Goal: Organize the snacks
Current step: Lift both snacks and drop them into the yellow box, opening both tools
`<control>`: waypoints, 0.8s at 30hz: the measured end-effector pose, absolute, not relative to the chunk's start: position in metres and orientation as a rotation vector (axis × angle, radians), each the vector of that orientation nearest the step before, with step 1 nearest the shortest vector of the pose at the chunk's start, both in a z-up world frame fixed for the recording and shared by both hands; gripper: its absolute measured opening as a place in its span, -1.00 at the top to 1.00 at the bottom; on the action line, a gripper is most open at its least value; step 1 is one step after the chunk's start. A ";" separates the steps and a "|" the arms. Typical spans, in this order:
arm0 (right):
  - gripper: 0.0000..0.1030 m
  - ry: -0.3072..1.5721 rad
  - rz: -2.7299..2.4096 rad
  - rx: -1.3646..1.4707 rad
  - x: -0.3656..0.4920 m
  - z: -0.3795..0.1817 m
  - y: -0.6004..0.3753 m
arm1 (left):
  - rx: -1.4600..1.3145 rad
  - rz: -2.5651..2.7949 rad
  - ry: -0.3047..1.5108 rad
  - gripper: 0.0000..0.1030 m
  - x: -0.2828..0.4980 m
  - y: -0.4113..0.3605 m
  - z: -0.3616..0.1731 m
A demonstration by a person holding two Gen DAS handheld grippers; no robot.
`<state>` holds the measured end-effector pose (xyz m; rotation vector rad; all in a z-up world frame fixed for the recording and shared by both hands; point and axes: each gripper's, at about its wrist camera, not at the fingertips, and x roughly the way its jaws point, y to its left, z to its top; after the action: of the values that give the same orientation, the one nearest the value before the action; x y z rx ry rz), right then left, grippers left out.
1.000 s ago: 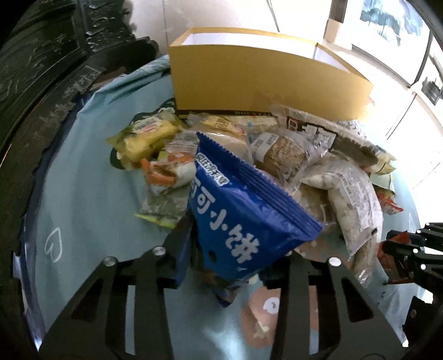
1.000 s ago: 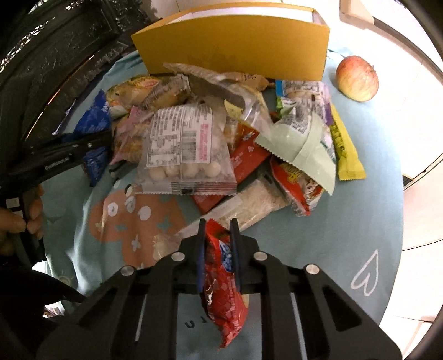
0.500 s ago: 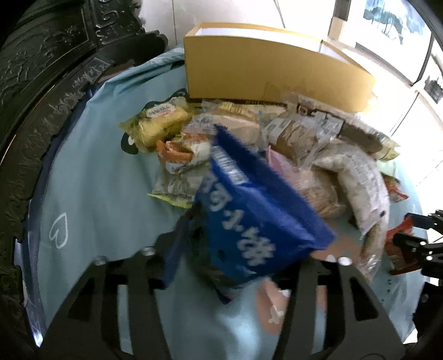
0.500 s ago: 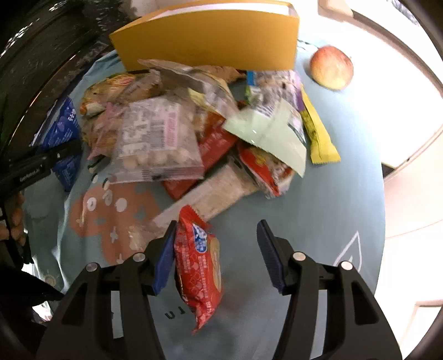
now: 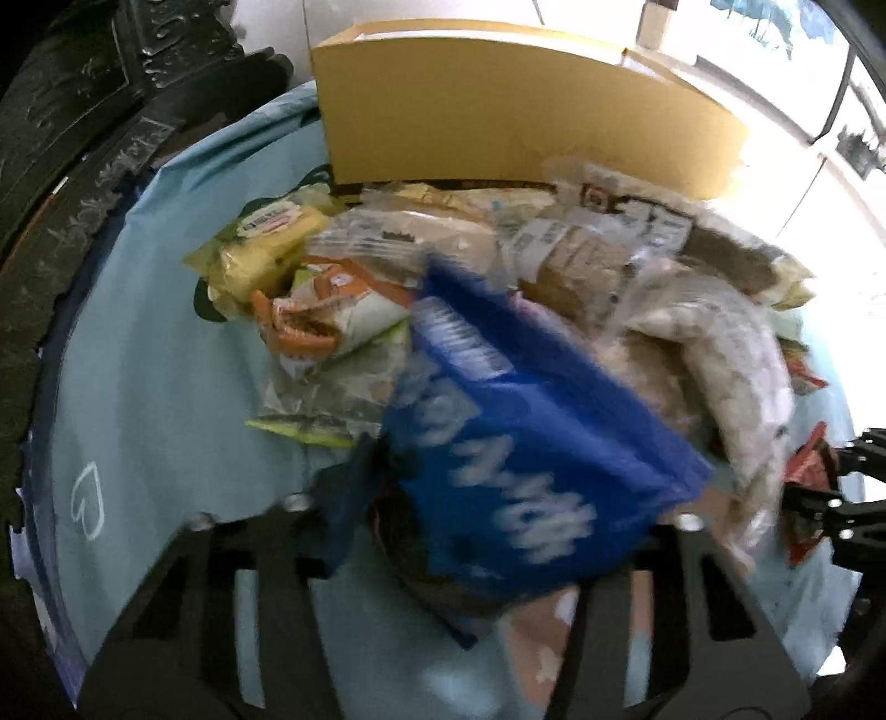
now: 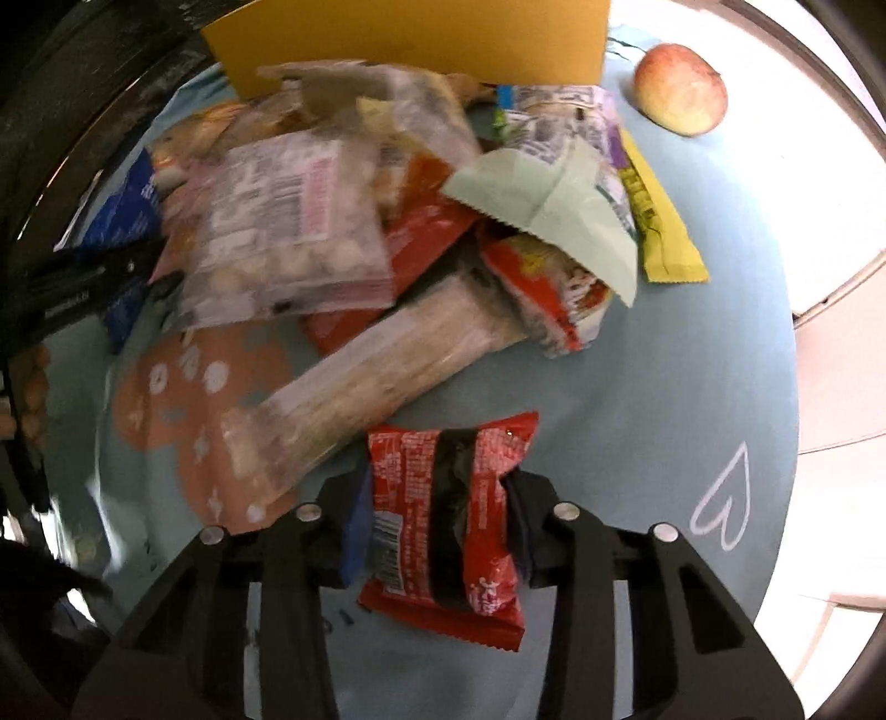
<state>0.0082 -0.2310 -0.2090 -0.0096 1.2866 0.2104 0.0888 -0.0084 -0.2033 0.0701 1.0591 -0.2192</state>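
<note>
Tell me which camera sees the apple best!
The right wrist camera. The apple shows whole there, red and yellow, resting on the blue tablecloth to the right of the yellow box. The left wrist camera does not show it at all; the box, the snack pile and glare fill that side of its picture.

We can read almost nothing here. The blue snack bag [image 5: 531, 471] carries large white characters, too smeared by blur to make out. The red packet [image 6: 443, 520] shows fine white print, a barcode at its seven o'clock corner and white characters at five o'clock, all illegible. A white heart outline [image 6: 720, 504] marks the tablecloth [image 6: 637, 415].
</note>
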 end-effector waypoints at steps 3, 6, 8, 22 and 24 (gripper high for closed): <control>0.21 1.254 0.225 0.010 0.006 -0.194 -0.229 | 0.013 -0.237 1.052 0.33 0.084 0.001 -0.192; 0.21 1.225 0.230 0.037 0.002 -0.181 -0.238 | -0.030 -0.245 1.032 0.34 0.076 0.013 -0.180; 0.21 1.207 0.230 0.043 0.004 -0.173 -0.240 | -0.064 -0.249 1.020 0.35 0.072 0.020 -0.172; 0.21 1.044 0.273 0.046 0.030 -0.099 -0.232 | -0.126 -0.316 0.830 0.35 0.059 0.022 -0.087; 0.21 1.012 0.273 0.053 0.041 -0.084 -0.234 | -0.120 -0.327 0.810 0.35 0.063 0.016 -0.075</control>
<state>0.0407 -0.2344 -0.0841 0.0531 1.0118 0.2727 0.0635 0.0161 -0.0749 -0.1204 0.8102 -0.3274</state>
